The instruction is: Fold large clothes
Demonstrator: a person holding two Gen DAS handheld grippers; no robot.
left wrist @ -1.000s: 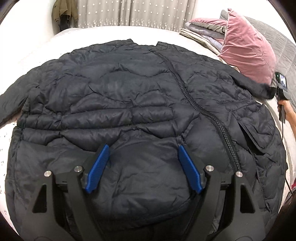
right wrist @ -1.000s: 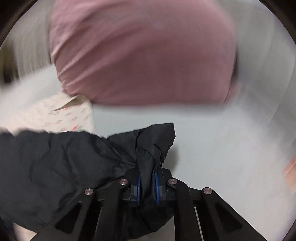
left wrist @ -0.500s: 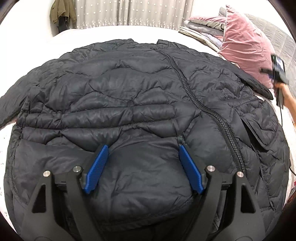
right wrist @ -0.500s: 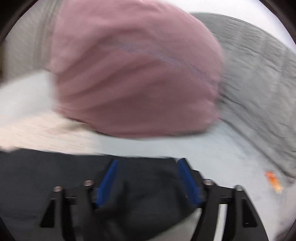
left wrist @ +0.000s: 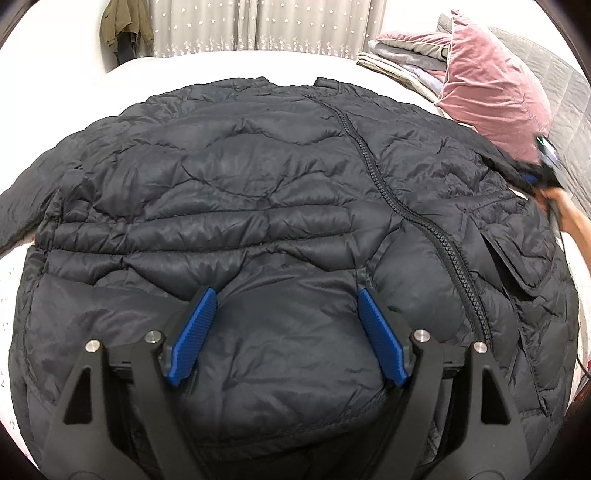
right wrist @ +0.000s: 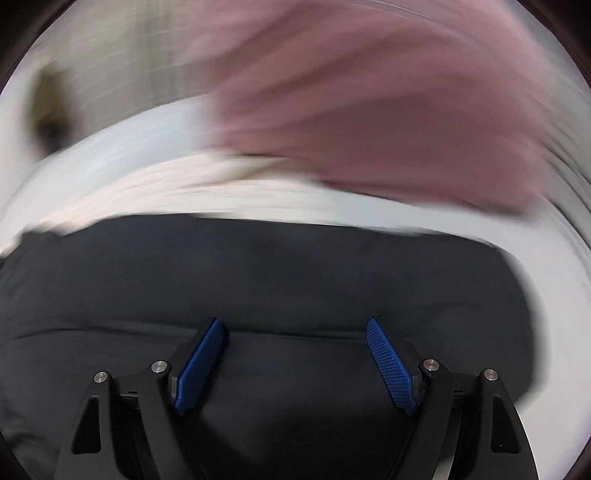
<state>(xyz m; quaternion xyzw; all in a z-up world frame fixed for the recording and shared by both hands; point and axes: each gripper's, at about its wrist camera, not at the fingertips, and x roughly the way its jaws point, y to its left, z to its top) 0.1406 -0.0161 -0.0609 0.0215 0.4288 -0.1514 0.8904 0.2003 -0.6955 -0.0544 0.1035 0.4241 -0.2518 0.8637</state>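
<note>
A large black quilted jacket (left wrist: 258, 192) lies spread flat, front up, on a white bed (left wrist: 221, 64), its zipper (left wrist: 406, 210) running down the right of centre. My left gripper (left wrist: 286, 295) is open and empty, just above the jacket's lower hem area. My right gripper (right wrist: 295, 325) is open over the black sleeve (right wrist: 277, 277); that view is motion-blurred. In the left wrist view the right gripper (left wrist: 535, 177) shows at the end of the jacket's right sleeve, held by a hand. The left sleeve (left wrist: 22, 206) stretches out to the left.
A pink velvet pillow (left wrist: 491, 85) leans at the right by the sleeve end and also shows blurred in the right wrist view (right wrist: 388, 110). Folded blankets (left wrist: 399, 59) lie behind it. Curtains (left wrist: 258, 26) and a hanging olive garment (left wrist: 125, 26) are at the back.
My right gripper let go of the sleeve cuff and opened, then swung over the sleeve. The left gripper stayed open and shifted only slightly over the jacket.
</note>
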